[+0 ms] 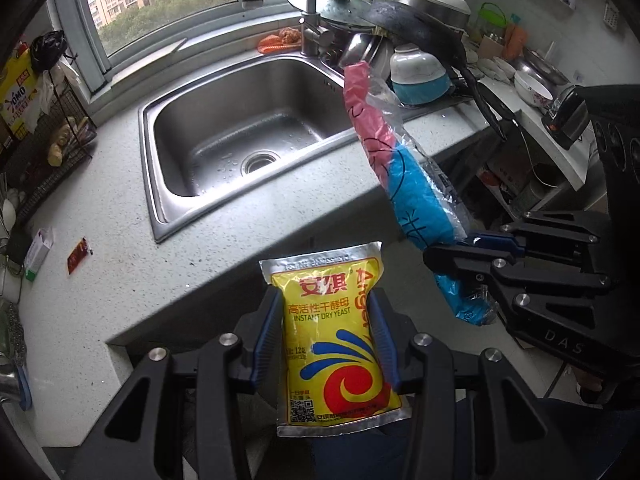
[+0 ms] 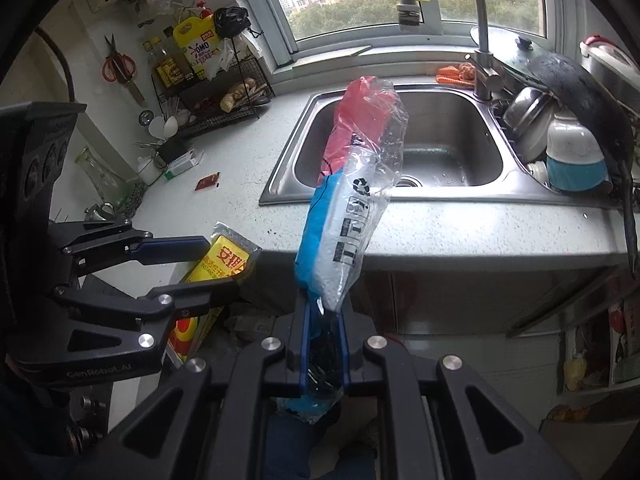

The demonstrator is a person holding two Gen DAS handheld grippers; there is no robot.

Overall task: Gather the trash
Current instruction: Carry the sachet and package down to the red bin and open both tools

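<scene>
We are holding the yellow foil yeast packet (image 1: 336, 344) clamped in the left hand-held gripper (image 1: 328, 340) and the crinkled clear, pink and blue plastic bag (image 2: 352, 200) pinched in the right hand-held gripper (image 2: 324, 344), both lifted clear of the speckled grey table (image 1: 120, 264) near the steel sink (image 1: 240, 128), likely for binning.

The yeast packet (image 1: 334, 344) shows its full face only in the left wrist view; in the right wrist view the left tool (image 2: 222, 262) covers its middle, leaving the foil top and a yellow-red corner. The plastic bag (image 2: 352, 200) has its bottom end buried between the right tool's (image 2: 324, 320) pads — what is crumpled down there cannot be made out. The bag's printed black blocks are unreadable. On the worktop (image 1: 120, 240), a small red wrapper (image 1: 79, 255) is too small to identify. The faucet (image 1: 310, 8) runs off the top edge in the left wrist view. The pan (image 2: 592, 112) hides part of the dishes behind it — its handle is cut by the right edge.
</scene>
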